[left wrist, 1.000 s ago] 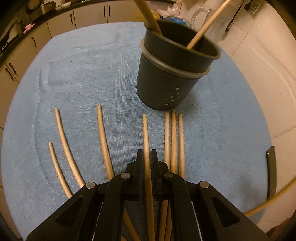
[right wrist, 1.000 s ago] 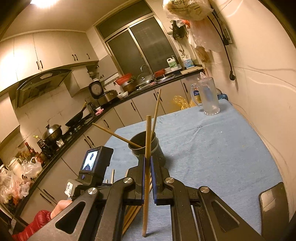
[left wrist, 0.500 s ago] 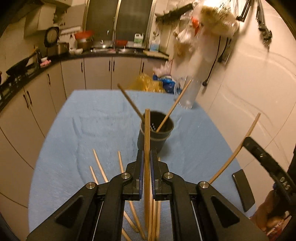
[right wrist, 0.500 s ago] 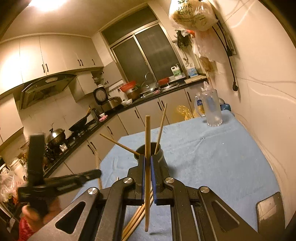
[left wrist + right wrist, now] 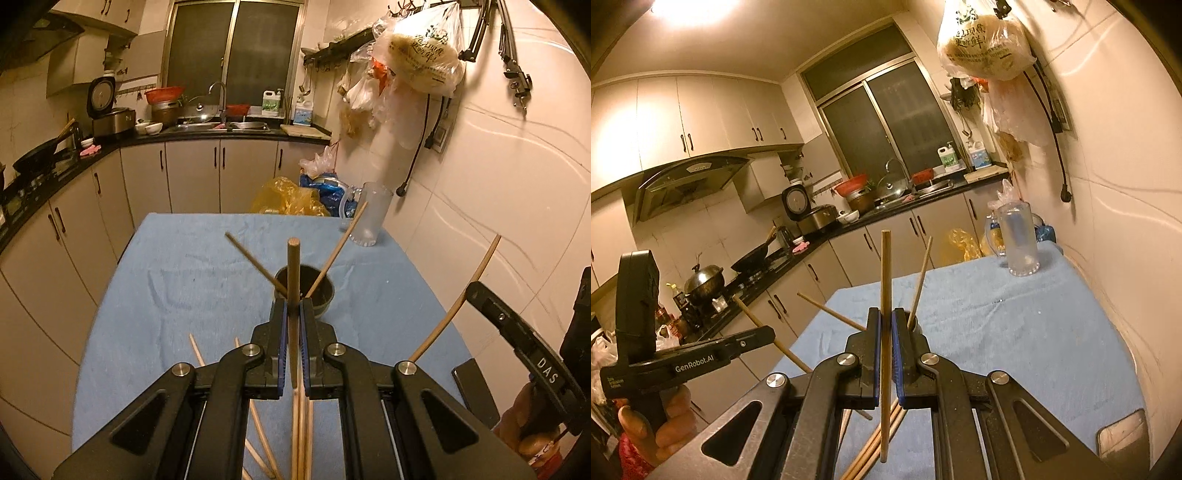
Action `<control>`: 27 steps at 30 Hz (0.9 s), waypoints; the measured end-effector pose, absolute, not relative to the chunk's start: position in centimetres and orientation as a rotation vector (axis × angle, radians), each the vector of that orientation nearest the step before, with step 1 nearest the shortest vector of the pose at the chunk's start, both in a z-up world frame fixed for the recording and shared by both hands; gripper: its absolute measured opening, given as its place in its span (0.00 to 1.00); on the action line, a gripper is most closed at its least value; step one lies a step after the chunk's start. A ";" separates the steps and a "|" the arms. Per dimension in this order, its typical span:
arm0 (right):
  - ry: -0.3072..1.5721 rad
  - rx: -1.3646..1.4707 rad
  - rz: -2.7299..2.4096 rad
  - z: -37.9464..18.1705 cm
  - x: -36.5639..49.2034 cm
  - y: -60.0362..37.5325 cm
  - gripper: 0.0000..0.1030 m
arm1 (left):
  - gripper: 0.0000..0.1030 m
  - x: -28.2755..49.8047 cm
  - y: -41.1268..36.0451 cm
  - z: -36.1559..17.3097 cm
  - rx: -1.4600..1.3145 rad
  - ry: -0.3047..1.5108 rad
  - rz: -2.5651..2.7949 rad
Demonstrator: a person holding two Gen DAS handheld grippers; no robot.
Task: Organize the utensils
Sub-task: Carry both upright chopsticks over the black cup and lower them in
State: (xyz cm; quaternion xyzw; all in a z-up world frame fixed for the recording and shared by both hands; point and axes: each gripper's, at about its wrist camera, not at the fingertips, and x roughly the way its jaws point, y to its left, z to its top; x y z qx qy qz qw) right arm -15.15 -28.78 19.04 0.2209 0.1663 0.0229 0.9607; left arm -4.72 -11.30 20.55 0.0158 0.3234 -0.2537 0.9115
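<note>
My left gripper point(image 5: 293, 314) is shut on a wooden chopstick point(image 5: 294, 266) and holds it upright above the blue towel. My right gripper point(image 5: 885, 325) is shut on another chopstick point(image 5: 885, 280), also upright. A dark round utensil cup point(image 5: 321, 291) stands mid-table with two chopsticks leaning in it; in the right wrist view the cup point(image 5: 913, 325) is mostly hidden behind the jaws. Several loose chopsticks point(image 5: 195, 350) lie on the towel below the grippers. The right gripper point(image 5: 513, 325) shows at the right of the left wrist view; the left gripper point(image 5: 738, 347) shows at the left of the right wrist view.
A blue towel point(image 5: 184, 280) covers the table. A clear plastic pitcher point(image 5: 371, 214) stands at the far right corner. A dark phone point(image 5: 1123, 439) lies near the right front edge. The wall runs along the right side; kitchen counters lie left and beyond.
My left gripper has lifted its chopstick off the towel and tilted up from looking down at the table. My right gripper has held its chopstick and risen slightly.
</note>
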 end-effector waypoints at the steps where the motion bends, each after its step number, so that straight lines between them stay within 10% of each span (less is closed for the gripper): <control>1: 0.335 0.449 0.047 19.2 -15.1 -28.8 0.06 | 0.06 -4.6 -11.4 20.9 0.033 0.662 -0.525; 27: 0.224 0.432 -0.047 26.4 -6.3 -30.6 0.06 | 0.06 1.3 -13.4 30.0 -0.035 0.542 -0.564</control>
